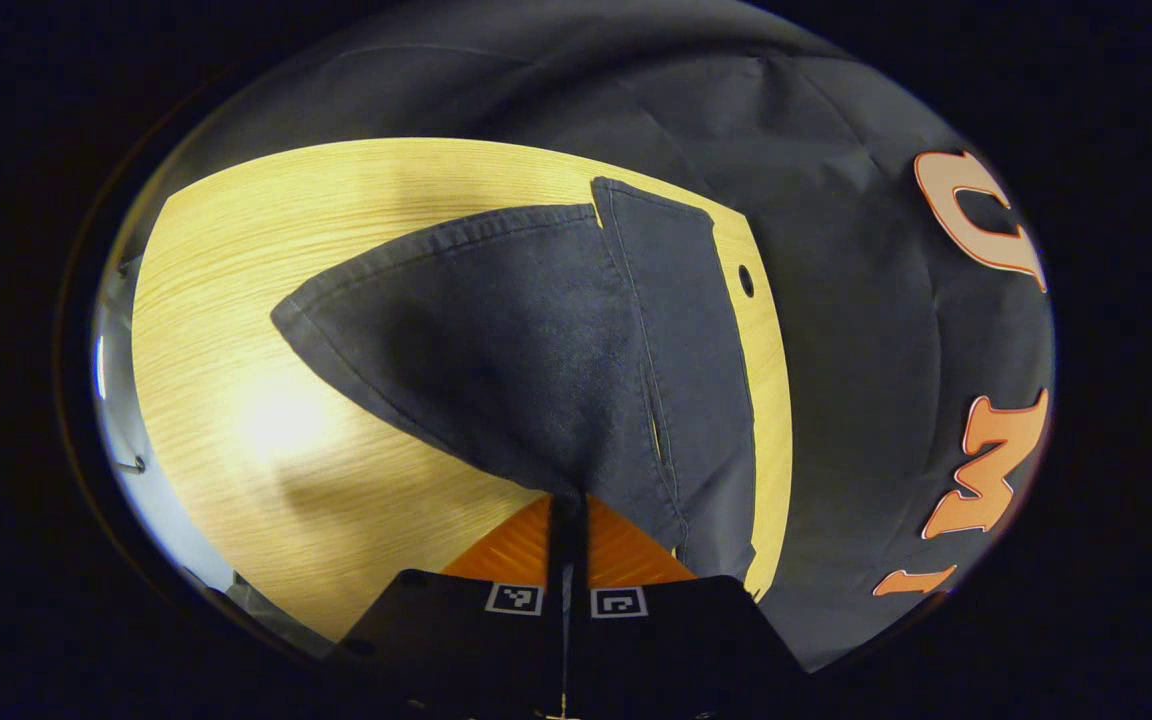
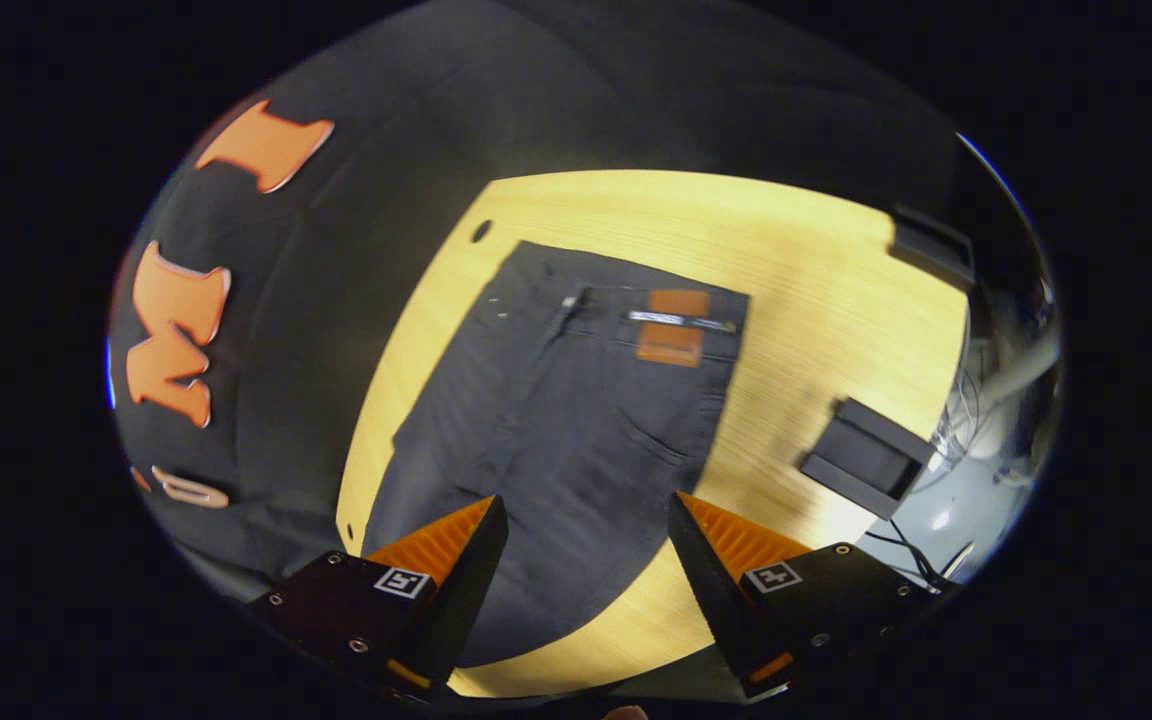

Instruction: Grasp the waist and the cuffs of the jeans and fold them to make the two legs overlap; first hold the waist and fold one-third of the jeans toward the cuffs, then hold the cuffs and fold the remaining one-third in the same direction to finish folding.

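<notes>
One pair of dark jeans (image 2: 566, 420) lies on one pale wooden table (image 2: 816, 290), and everything here is placed against that table. In the right gripper view the jeans stretch from the table's far part, where the waistband sits with one brown leather patch (image 2: 673, 328) on it, toward the near edge, with the cloth lying mostly flat and hugging the table's left side. One small dark hole (image 2: 481, 231) marks the tabletop near its far left corner, just beside the waistband. One black boxy object (image 2: 866, 456) rests at the table's right edge, well apart from the jeans; a second dark block (image 2: 931, 245) sits at the far right corner.

There are two grippers. The right gripper (image 2: 586, 540) hovers above the near end of the table with its jaws spread wide, the denim showing between the two fingers (image 2: 456, 545) and nothing held.

In the left gripper view the left gripper (image 1: 567, 525) has its jaws drawn tight together, pinching a lifted fold of the jeans (image 1: 526, 350). From that pinch the cloth fans out over the table (image 1: 236, 300), one leg end with its hem reaching toward the far side, a second layer beside it near the same small hole (image 1: 746, 281).

Black cloth hangs as the wall behind the table. Beyond the table's right edge lie loose cables (image 2: 956, 420) and a pale floor.
</notes>
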